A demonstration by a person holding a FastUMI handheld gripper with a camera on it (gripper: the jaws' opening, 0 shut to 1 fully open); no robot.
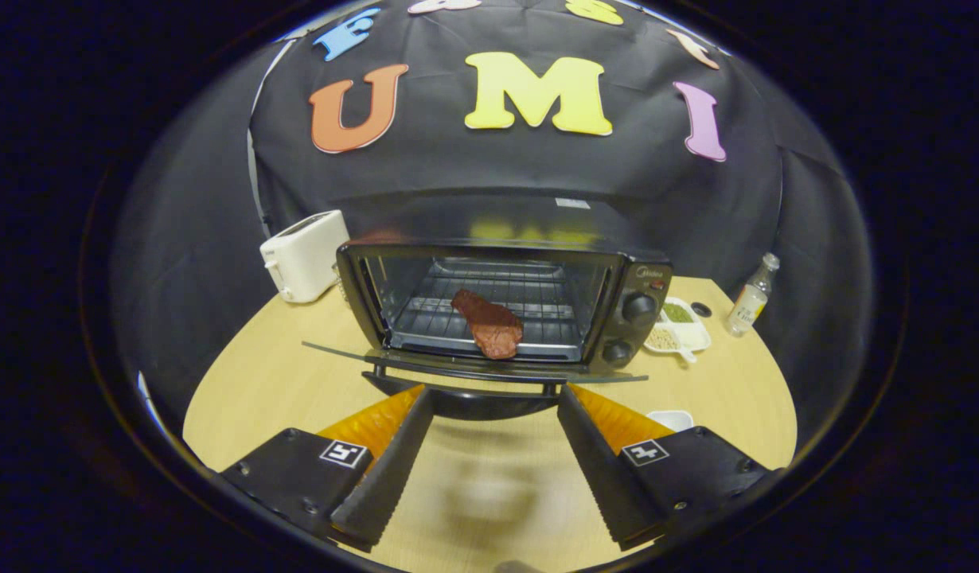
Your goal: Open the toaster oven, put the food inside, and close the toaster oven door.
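Note:
A black toaster oven [626, 278] stands on the wooden table [267, 382] ahead of my fingers. Its glass door [473, 365] hangs folded down flat, with the door handle [466, 404] at its front edge. A reddish-brown piece of meat [488, 323] lies on the wire rack [529, 306] inside, near the front. My gripper [493, 402] is open, its fingertips just below the door's front edge on either side of the handle, with nothing held between them.
A white toaster [304, 255] stands left of the oven. To the right are a white divided dish [679, 326] with seeds and green bits, a small dark cap [701, 309] and a clear bottle [750, 296]. A white cup rim [671, 417] sits by my right finger.

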